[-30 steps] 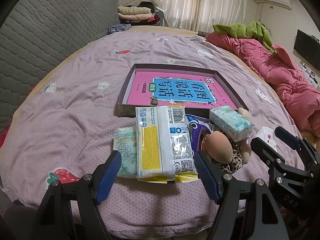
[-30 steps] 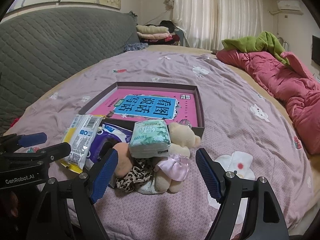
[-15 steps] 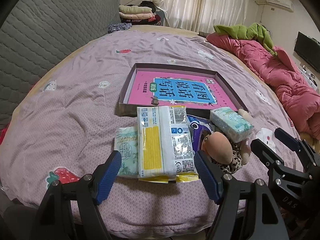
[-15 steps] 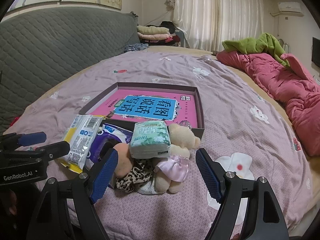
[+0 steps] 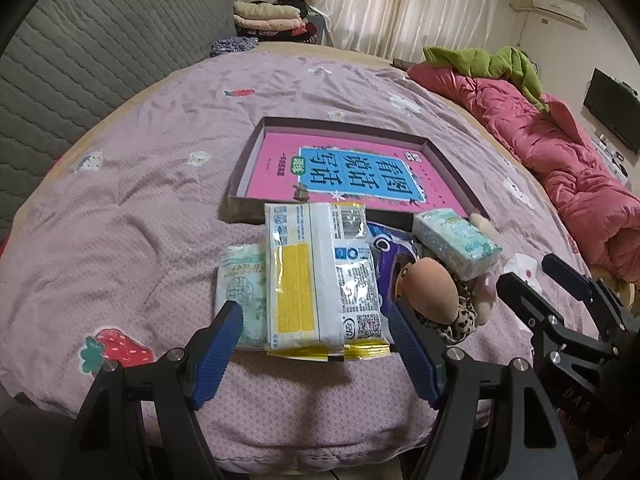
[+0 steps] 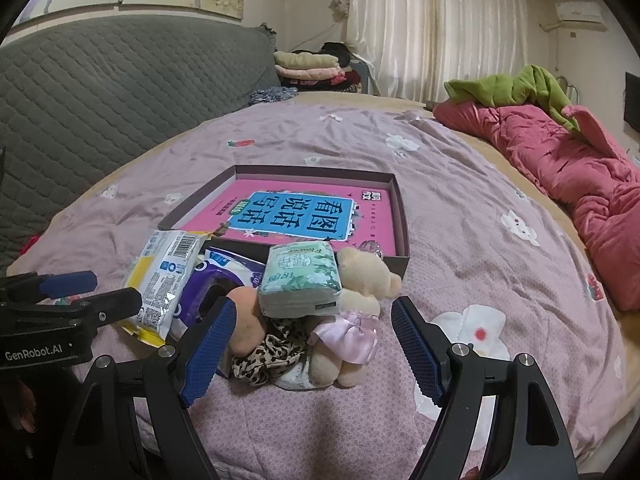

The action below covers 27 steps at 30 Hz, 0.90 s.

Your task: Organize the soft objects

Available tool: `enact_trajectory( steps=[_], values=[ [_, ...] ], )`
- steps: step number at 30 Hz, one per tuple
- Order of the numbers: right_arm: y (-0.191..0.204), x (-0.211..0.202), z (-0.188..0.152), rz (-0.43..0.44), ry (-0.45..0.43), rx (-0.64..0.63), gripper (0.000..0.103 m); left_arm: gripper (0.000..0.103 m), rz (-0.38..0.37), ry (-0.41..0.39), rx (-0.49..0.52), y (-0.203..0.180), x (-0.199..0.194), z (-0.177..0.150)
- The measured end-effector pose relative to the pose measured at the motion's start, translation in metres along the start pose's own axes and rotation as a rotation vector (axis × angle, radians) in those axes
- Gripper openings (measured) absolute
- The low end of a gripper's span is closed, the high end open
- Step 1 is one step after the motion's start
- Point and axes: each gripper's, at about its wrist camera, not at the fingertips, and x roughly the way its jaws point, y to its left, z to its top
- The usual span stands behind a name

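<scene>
A heap of soft things lies on the bed in front of a shallow box (image 5: 248,204) (image 6: 402,240) with a pink book inside. A yellow-and-white wipes pack (image 5: 320,276) (image 6: 164,276) rests partly on a green tissue pack (image 5: 240,276). Beside them lie a purple pack (image 5: 390,252) (image 6: 224,276), a second green tissue pack (image 5: 456,240) (image 6: 300,280) on top of a teddy bear (image 6: 360,304), and a leopard-print plush (image 5: 436,292) (image 6: 264,344). My left gripper (image 5: 312,344) is open just short of the wipes pack. My right gripper (image 6: 308,344) is open around the plush toys, empty.
A pink quilt (image 5: 560,152) (image 6: 560,160) with a green garment (image 5: 488,60) lies along the right side of the bed. A grey quilted headboard (image 5: 80,60) stands at the left, folded clothes (image 5: 268,20) at the back. The bed's near edge runs just below both grippers.
Both grippers have crept slightly forward toward the heap. Their jaws remain wide, and none of the objects has moved.
</scene>
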Motion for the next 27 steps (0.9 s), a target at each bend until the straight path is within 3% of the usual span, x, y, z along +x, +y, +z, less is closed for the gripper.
enact_trajectory(
  steps=[18, 27],
  values=[
    [-0.006, 0.007, 0.001, 0.008, 0.008, 0.000, 0.081, 0.075, 0.034, 0.060, 0.047, -0.010, 0.026, 0.003],
    [-0.005, 0.030, 0.015, 0.026, 0.038, -0.027, 0.081, 0.075, 0.039, 0.070, 0.042, -0.007, 0.035, 0.005]
  ],
)
